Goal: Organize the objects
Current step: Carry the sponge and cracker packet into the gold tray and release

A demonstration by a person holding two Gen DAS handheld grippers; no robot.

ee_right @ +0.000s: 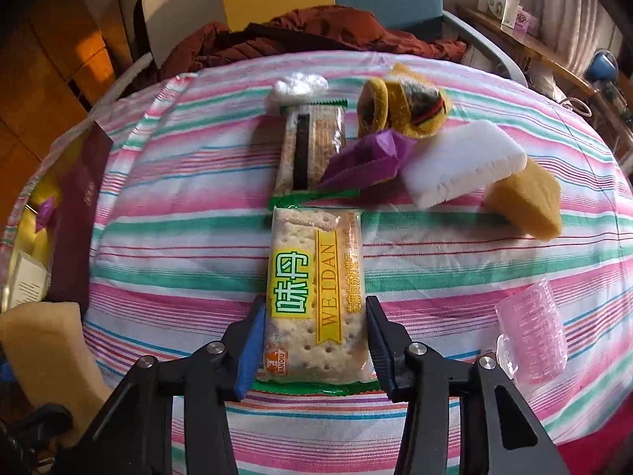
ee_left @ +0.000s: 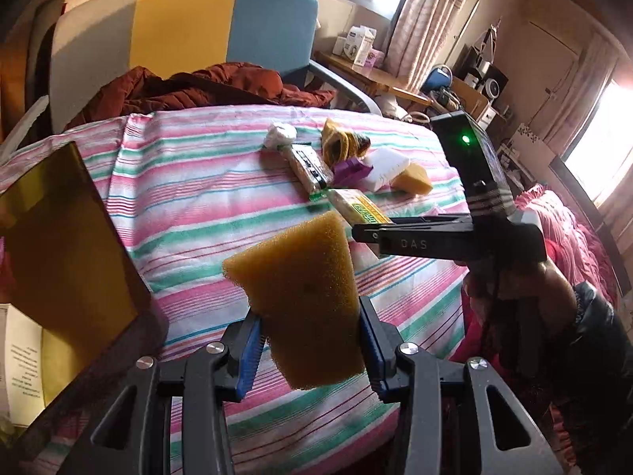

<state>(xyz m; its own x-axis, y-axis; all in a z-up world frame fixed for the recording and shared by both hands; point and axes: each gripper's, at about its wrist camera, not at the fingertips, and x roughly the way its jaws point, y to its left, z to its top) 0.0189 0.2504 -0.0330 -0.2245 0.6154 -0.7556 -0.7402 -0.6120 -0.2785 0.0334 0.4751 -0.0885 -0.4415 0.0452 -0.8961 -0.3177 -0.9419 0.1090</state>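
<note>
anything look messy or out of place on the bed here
Yes, the pile at the far side is jumbled: a white sponge lies tilted across a purple paper scrap, with a yellow sponge leaning beside it. The cracker pack lies flat and straight.

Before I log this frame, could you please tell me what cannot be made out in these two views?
- Left wrist: the yellow foam sponge wedge in the left gripper hides the striped cloth behind it.
- Left wrist: the amber box is cut by the left edge; contents unseen.
- Right wrist: whether the right gripper pinches the Weidan cracker packet or only straddles it.
</note>
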